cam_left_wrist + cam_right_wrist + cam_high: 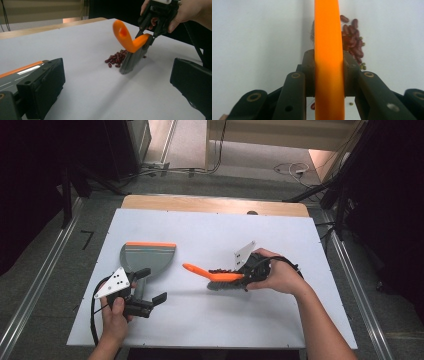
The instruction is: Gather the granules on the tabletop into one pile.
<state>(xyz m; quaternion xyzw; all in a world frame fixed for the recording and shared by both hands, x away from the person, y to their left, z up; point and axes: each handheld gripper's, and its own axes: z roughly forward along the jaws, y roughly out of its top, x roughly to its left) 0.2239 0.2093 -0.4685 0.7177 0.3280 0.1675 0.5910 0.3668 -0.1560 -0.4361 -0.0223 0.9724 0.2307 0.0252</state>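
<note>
A white table (pixel 210 320) with a wood strip along its far edge is seen mid frame in the high view, on grey floor, dark to both sides. Cables (pixel 292 169) are seen on the floor at upper right. A grey dustpan (pixel 150 257) with an orange lip lies left of centre. Its handle sits between the jaws of the left gripper (pixel 145 292), which are held wide apart and grip nothing. The brush (pixel 220 279) is seen at centre, its orange handle clamped by the right gripper (pixel 247 276), bristles down on the table. In the left gripper view, red beans (pixel 116 58) are piled against the bristles at centre. A few green beans (pixel 362 66) are seen in the right gripper view, right of the handle.
</note>
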